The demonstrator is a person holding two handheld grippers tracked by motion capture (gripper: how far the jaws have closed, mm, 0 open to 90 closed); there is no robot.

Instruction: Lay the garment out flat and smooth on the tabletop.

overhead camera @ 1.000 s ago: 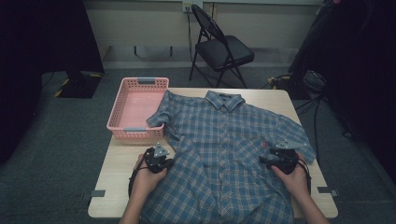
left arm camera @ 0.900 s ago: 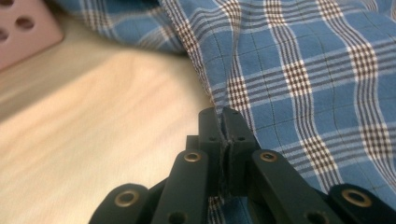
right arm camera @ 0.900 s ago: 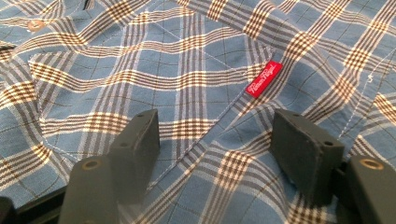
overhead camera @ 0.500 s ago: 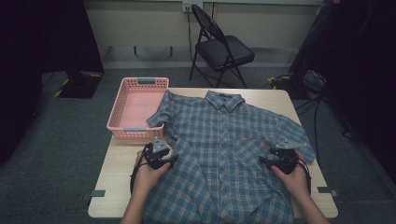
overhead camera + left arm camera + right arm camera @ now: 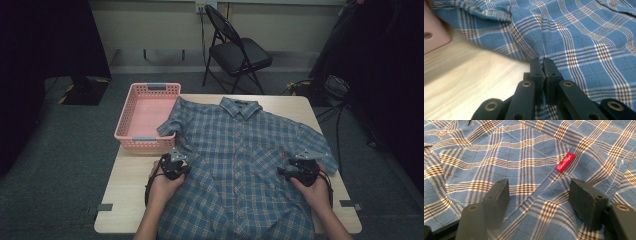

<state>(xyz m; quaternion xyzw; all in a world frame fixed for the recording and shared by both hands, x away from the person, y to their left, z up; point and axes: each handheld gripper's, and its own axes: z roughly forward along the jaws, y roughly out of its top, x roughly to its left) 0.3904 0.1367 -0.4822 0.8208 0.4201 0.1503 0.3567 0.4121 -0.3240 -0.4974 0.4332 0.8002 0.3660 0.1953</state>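
Observation:
A blue plaid short-sleeved shirt (image 5: pixel 240 145) lies face up and spread on the wooden table (image 5: pixel 131 176), collar at the far side. My left gripper (image 5: pixel 177 161) is at the shirt's left side edge. In the left gripper view its jaws (image 5: pixel 543 61) have just been closing and now stand together, pinching the hem of the fabric (image 5: pixel 574 37). My right gripper (image 5: pixel 291 169) rests on the shirt's right chest. In the right gripper view it (image 5: pixel 539 192) stands open, pads wide apart on the cloth by the pocket's red label (image 5: pixel 565 162).
A pink plastic basket (image 5: pixel 125 134) sits at the table's far left corner with the shirt's sleeve over its rim. A black folding chair (image 5: pixel 239 55) stands behind the table. Bare wood (image 5: pixel 469 82) shows to the left of the shirt.
My left gripper has shifted slightly forward and right onto the shirt's edge. The right gripper has kept still.

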